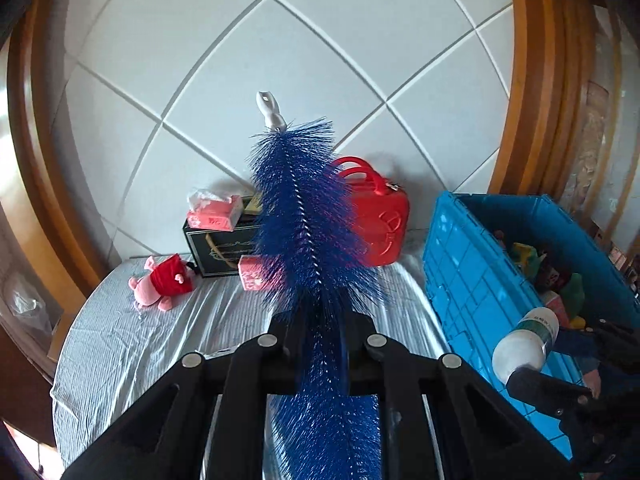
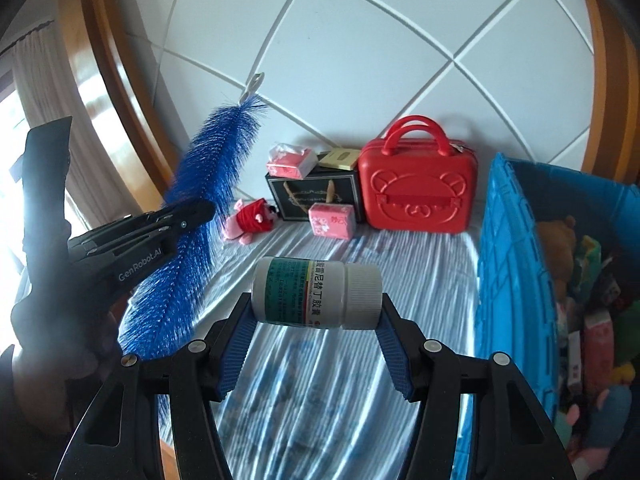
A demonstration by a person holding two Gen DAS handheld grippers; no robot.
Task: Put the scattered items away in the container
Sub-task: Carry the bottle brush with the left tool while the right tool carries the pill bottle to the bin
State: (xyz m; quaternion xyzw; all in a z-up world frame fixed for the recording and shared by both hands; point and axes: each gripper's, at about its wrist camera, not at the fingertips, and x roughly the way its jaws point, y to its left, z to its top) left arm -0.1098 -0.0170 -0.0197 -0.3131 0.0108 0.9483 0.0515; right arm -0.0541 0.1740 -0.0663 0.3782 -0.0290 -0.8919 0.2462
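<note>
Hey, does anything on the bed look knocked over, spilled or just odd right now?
Nothing spilled or damaged. The pink plush pig lies tipped on its side on the striped sheet, and a tissue pack perches crookedly on the black gift box. That is ordinary clutter left to tidy.

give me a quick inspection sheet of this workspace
surface: striped sheet, wrinkled
job's things: blue brush and white pill bottle both lifted; blue crate at right, partly filled with toys
clutter: pink plush pig, red bear case, black box, tissue packs
grippers: left gripper shut on the brush; right gripper shut on the bottle, end to end
cables: nothing seen
surroundings: white panelled headboard, wooden frame
</note>
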